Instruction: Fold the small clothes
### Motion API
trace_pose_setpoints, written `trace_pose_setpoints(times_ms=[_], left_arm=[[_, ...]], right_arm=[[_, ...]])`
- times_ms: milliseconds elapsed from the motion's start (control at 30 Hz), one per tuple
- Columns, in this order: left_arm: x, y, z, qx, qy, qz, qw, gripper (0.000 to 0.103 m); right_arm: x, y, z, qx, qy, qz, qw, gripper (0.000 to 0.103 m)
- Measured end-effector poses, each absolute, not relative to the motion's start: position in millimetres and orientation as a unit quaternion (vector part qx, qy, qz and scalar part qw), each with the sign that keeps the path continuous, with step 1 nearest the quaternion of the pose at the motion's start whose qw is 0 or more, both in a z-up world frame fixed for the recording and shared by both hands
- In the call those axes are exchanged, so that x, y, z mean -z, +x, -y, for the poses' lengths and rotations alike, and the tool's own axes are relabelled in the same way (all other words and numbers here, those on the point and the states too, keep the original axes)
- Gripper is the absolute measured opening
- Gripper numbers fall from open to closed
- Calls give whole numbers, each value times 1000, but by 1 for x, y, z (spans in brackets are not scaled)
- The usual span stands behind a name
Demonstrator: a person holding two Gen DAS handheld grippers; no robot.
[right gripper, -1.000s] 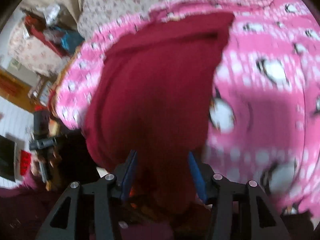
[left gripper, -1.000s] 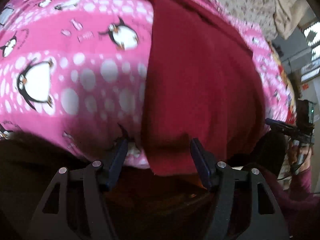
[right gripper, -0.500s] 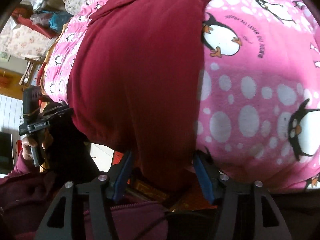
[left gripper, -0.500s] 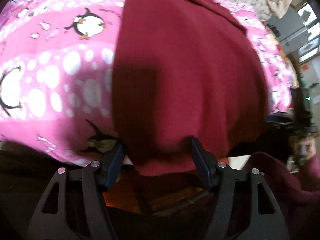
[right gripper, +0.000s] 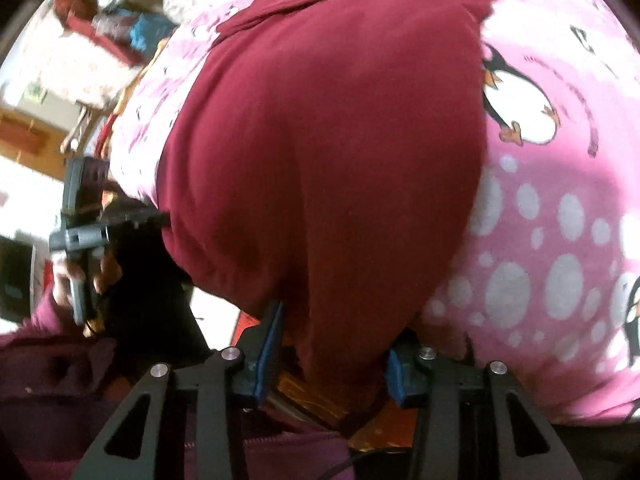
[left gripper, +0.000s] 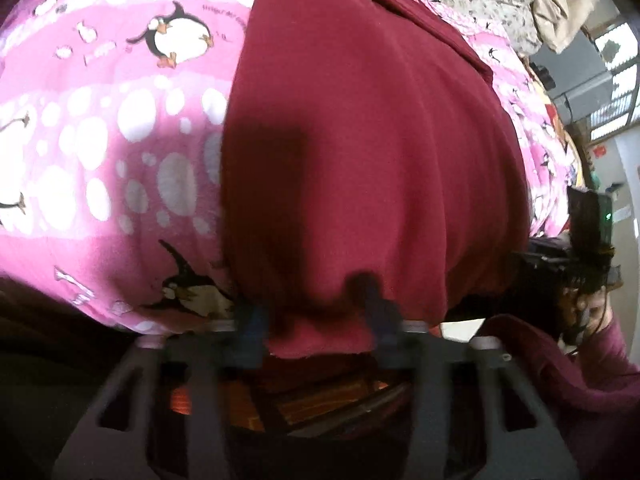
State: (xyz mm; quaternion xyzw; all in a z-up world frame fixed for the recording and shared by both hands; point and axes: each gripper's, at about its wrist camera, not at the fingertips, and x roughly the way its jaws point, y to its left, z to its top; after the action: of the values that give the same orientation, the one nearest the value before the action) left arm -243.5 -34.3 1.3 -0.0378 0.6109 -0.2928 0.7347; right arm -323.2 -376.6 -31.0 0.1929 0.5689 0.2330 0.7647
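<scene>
Maroon garment [left gripper: 372, 152], pink penguin-print white-spotted blanket [left gripper: 100, 152], blue-padded black gripper [right gripper: 332, 344]

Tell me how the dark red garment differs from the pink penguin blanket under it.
The plain dark red garment carries no print; the pink fleece blanket has penguins and white spots. The garment lies on top, covering only a strip of the wider blanket. The garment's near edge hangs between the fingers of the left gripper and right gripper; the blanket lies outside them. Both are soft fabric.

Left gripper [left gripper: 310, 312] and right gripper [right gripper: 334, 344] spread wide
</scene>
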Motion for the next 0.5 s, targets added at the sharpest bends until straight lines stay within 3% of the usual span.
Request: trace_pose_setpoints(times_ms=[33,67,100,500], left_arm=[[-1,-243,32,295,-42,-610,734,14],[-2,-242,30,299,-51,-610,732,12],[-2,-241,28,302,-56,-609,731,11],[-76,-224,21,342,-89,-523,776,10]], right_arm=[[29,-324,375,-231,190,-568,767,34],[28,-324,374,-232,187,-567,768,16],[24,-325,374,-235,185,-562,771,13],[-45,-313,380,-293,208,-474,804,11]])
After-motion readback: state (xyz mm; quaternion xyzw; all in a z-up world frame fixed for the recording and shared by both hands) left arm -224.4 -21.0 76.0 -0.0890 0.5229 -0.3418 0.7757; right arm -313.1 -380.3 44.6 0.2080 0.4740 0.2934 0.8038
